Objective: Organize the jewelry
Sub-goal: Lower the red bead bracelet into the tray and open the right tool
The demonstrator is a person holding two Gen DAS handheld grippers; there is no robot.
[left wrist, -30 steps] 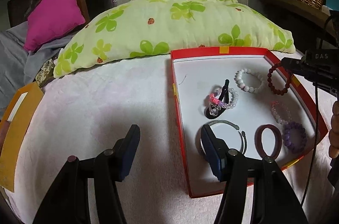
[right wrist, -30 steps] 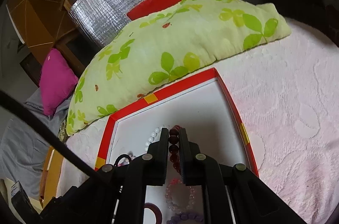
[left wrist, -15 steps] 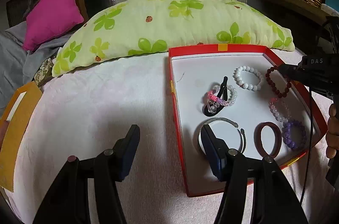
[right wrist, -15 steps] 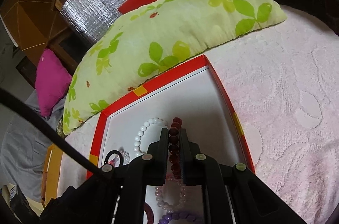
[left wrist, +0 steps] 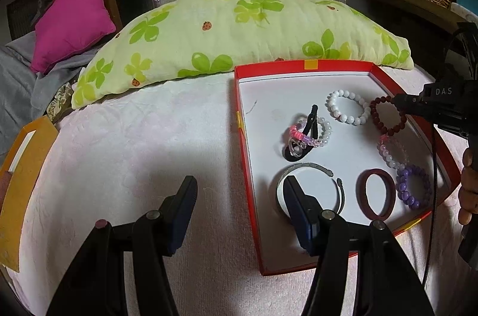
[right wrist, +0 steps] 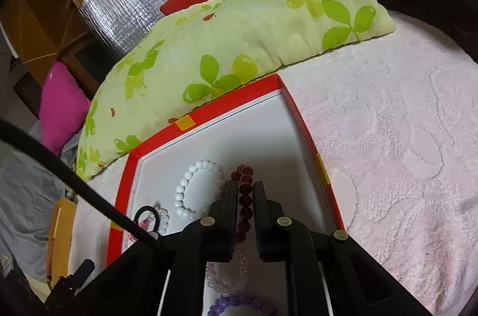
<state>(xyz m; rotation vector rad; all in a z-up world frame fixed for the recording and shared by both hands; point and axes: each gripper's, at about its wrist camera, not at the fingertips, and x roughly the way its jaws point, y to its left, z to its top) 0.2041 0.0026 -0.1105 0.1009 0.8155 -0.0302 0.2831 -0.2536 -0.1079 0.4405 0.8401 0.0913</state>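
**A:** What's being handled right now?

**B:** The dark red bead bracelet [right wrist: 245,198]. It runs straight up the narrow gap of the right gripper [right wrist: 245,190], whose jaws are nearly closed and pinch the strand, a few beads poking out past the tips. From the left wrist view the loop hangs open ahead of those tips, over the far right part of the red tray [left wrist: 242,136].

**B:** So I'd judge this the carrying step: one bracelet picked out and about to be laid in its own spot.

**A:** And the next move?

**B:** Probably lowering it onto bare white floor beyond the jaws, then easing the pinch open so the beads drop flat. The loop is limp and will slump, so it should go down clear of its neighbour.

**A:** Which neighbour?

**B:** The white bead bracelet [right wrist: 199,186], just left of the right jaws, very close to the red loop. Under and behind those jaws lie a pale pink bracelet [left wrist: 391,150] and a purple bead bracelet [left wrist: 413,187].

**A:** How does the red one look?

**B:** Round, matte, wine-coloured beads on an elastic, evenly sized.

**A:** The other hand?

**B:** The left gripper [left wrist: 239,208] stands about half open and holds nothing. Its right finger overlaps the silver bangle [left wrist: 310,184] in view; whether it touches, I can't tell. The tray's near edge falls between the jaws.
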